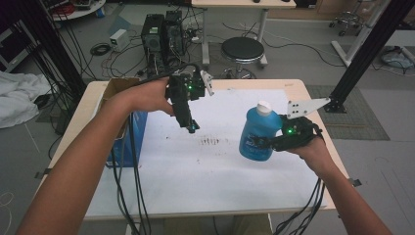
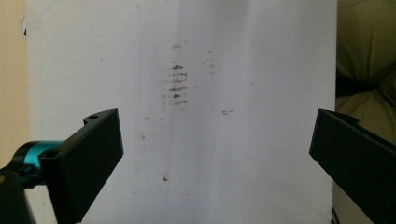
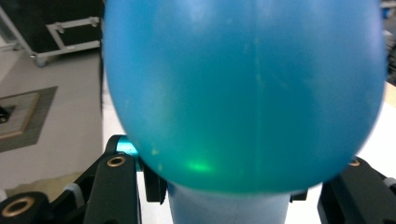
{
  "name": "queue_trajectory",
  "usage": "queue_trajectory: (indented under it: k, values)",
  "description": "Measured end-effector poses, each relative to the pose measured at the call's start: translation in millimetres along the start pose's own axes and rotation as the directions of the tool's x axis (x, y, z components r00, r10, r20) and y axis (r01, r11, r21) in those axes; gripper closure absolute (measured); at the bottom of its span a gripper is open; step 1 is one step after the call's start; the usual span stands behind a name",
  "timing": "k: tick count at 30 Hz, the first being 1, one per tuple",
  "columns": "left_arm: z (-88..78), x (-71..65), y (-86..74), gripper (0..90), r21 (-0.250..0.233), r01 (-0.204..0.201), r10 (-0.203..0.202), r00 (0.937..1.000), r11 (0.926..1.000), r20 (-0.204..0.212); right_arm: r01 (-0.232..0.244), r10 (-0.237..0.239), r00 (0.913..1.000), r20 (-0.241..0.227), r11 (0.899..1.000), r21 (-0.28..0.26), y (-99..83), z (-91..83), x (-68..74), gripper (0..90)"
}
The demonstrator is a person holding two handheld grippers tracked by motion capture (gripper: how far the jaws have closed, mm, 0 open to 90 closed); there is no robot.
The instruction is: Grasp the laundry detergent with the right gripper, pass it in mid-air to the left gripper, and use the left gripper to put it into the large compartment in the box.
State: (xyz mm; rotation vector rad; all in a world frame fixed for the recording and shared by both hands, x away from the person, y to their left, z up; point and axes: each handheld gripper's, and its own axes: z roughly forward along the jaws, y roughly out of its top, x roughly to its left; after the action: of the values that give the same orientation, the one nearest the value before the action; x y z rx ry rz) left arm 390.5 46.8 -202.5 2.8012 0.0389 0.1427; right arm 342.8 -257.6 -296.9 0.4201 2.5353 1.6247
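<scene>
A blue plastic bottle (image 1: pixel 257 133) with a white cap hangs in the air over the right half of the white sheet (image 1: pixel 195 166), with my right gripper (image 1: pixel 274 142) shut on its lower body. The bottle's blue belly (image 3: pixel 243 93) bulges close before the camera in the right gripper view. My left gripper (image 1: pixel 192 127) points down over the sheet's middle, above a patch of brown smudges (image 1: pixel 210 142). In the left gripper view my left gripper (image 2: pixel 215 154) has its jaws wide apart and empty, and the smudges (image 2: pixel 176 84) lie on the sheet beneath.
A cardboard box (image 1: pixel 120 90) with a blue side stands at the table's left edge by my left forearm. Cables trail from both grippers over the table's front edge. Behind the table are a black stool (image 1: pixel 242 51), computer towers (image 1: pixel 161 34) and a black frame post (image 1: pixel 364 54).
</scene>
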Motion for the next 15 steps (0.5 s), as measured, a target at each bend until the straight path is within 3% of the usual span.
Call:
queue_trajectory:
  k: [8,15]
  values:
    - [-7.8,-14.8,4.0,2.7,0.007,-0.013,0.013,0.9996,0.9999,0.027,0.035,-0.033,0.9971,-0.069,0.999,0.026,4.8,27.7,3.9,45.0]
    - [-10.4,-19.2,7.1,2.8,0.019,-0.011,0.010,0.9985,0.9998,0.055,0.058,-0.055,0.9910,-0.122,0.998,0.028,9.6,52.2,3.6,45.2]
